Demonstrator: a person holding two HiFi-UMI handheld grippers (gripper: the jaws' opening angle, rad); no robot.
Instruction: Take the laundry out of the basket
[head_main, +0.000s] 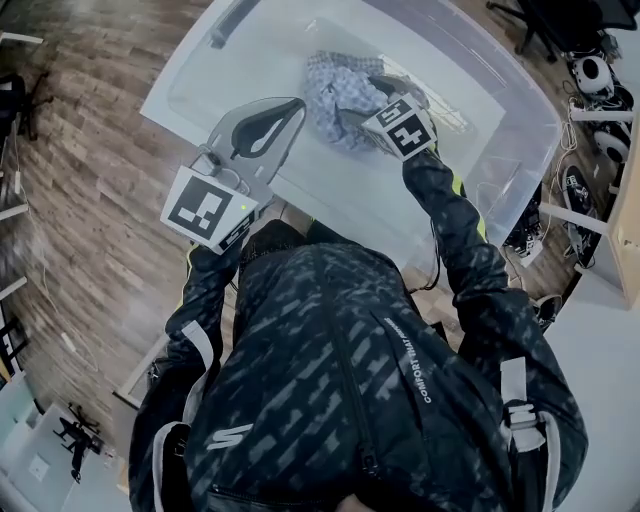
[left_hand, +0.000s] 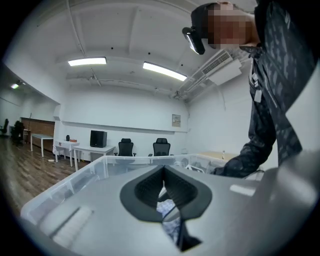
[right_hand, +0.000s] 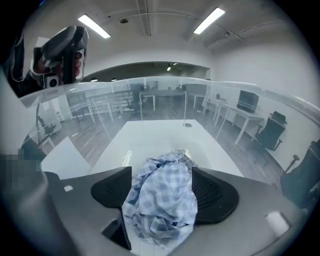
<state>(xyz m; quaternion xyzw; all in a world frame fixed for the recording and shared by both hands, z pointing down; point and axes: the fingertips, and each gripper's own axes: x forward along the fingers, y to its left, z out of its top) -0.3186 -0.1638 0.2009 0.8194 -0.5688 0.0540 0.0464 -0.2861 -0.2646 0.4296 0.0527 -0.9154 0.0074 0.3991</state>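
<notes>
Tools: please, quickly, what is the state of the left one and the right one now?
Left tool: closed, holding nothing.
Right tool: open, with the checked cloth between its jaws, not clamped.

Left gripper (left_hand: 163, 171): jaws met at tips. Cloth (left_hand: 169, 220) was seen through their gap at 6 o'clock; basket (left_hand: 75, 177) rim at 9, sleeve (left_hand: 245, 160) at 3.

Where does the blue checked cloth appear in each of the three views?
Head view: upper middle, the cloth lies in the bin.
Left gripper view: low middle, a small patch seen behind the left claw.
Right gripper view: low centre, between the jaws of the right claw.
Shared landmark: the clear bin, in all three.
</notes>
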